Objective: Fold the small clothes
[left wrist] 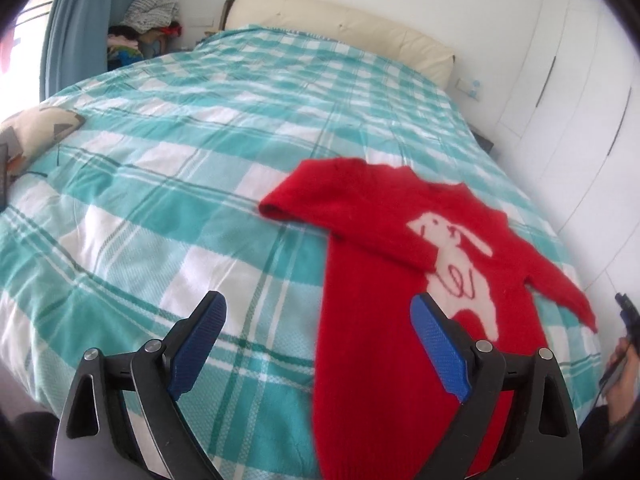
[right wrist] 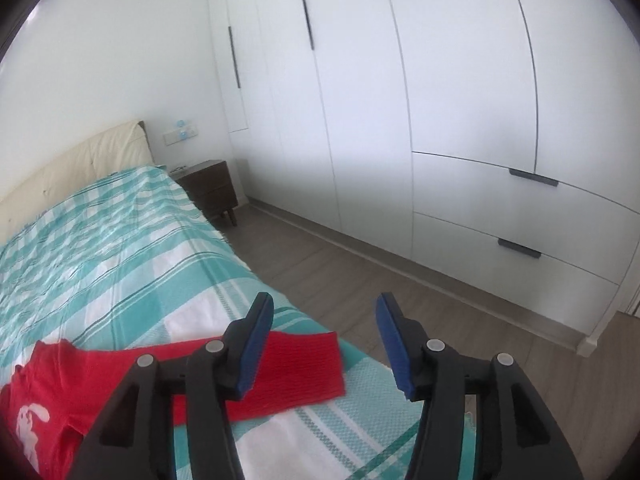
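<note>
A small red sweater [left wrist: 400, 288] with a white rabbit on its front lies flat on the bed, its left sleeve folded across the chest. My left gripper [left wrist: 318, 308] hangs above the sweater's lower left edge, open, with nothing between its blue pads. In the right wrist view the sweater [right wrist: 80, 384] lies at the lower left, and its right sleeve [right wrist: 304, 368] stretches out toward the bed's edge. My right gripper [right wrist: 325, 312] is open above that sleeve's cuff, holding nothing.
The bed has a teal and white checked cover [left wrist: 180, 168] and a cream headboard [left wrist: 340, 28]. A patterned cushion [left wrist: 36, 132] sits at the left edge. White wardrobes [right wrist: 440, 120], a dark nightstand [right wrist: 212, 192] and wooden floor [right wrist: 400, 292] lie to the right.
</note>
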{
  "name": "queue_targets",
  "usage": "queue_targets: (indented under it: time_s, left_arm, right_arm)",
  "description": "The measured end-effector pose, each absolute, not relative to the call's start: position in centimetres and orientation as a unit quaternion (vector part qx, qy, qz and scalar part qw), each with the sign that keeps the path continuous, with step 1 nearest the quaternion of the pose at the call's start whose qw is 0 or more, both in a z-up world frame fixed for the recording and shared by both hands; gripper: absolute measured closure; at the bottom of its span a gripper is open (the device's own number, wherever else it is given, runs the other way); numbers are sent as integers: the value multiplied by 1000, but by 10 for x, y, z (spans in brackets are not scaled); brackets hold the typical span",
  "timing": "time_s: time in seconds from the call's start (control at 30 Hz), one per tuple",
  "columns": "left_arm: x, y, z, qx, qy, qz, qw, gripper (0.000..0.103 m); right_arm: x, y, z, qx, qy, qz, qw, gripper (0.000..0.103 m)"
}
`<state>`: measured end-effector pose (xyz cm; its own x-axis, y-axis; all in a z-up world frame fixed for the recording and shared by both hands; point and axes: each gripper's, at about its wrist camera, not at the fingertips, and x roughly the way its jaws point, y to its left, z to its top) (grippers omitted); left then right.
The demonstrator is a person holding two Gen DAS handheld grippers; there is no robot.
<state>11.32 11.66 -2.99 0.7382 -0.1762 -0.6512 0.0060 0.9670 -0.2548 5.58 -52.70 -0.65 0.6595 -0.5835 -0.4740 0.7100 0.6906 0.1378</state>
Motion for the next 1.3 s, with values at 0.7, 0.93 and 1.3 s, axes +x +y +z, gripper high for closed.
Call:
queue_targets:
  time_s: [0.7, 0.93, 1.3]
  left_arm:
    - [266, -26, -94, 169, 439, -218, 855, 100]
    - [275, 155, -16, -126, 368, -52, 920, 100]
    - [241, 334, -76, -246, 390, 208, 863, 100]
  right_arm:
    - [82, -508, -25, 169, 250, -294, 907, 49]
    - [88, -497, -23, 143, 252, -279, 916, 49]
    - [94, -488, -24, 121, 259, -273, 918, 49]
